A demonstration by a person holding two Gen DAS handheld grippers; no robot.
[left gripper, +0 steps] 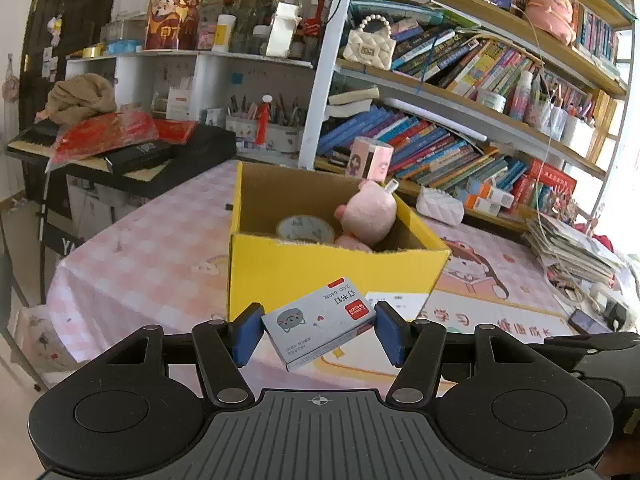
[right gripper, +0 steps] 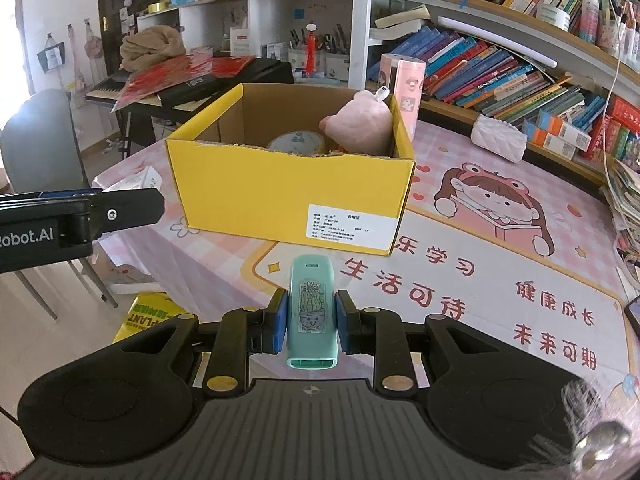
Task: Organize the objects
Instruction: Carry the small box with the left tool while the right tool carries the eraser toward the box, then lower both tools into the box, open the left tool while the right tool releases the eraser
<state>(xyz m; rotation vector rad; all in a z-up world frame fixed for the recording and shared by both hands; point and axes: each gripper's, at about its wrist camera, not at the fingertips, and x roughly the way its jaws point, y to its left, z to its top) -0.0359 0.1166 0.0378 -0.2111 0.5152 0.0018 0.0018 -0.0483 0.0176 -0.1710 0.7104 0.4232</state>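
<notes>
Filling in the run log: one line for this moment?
left gripper: holds staple box | right gripper: holds green stapler | yellow box: ahead

A box [right gripper: 288, 196] stands on the counter [right gripper: 480, 280], holding a plush toy [right gripper: 360, 124] right of a tape roll [right gripper: 296, 140]; bookshelves [right gripper: 500, 60] stand behind.
</notes>
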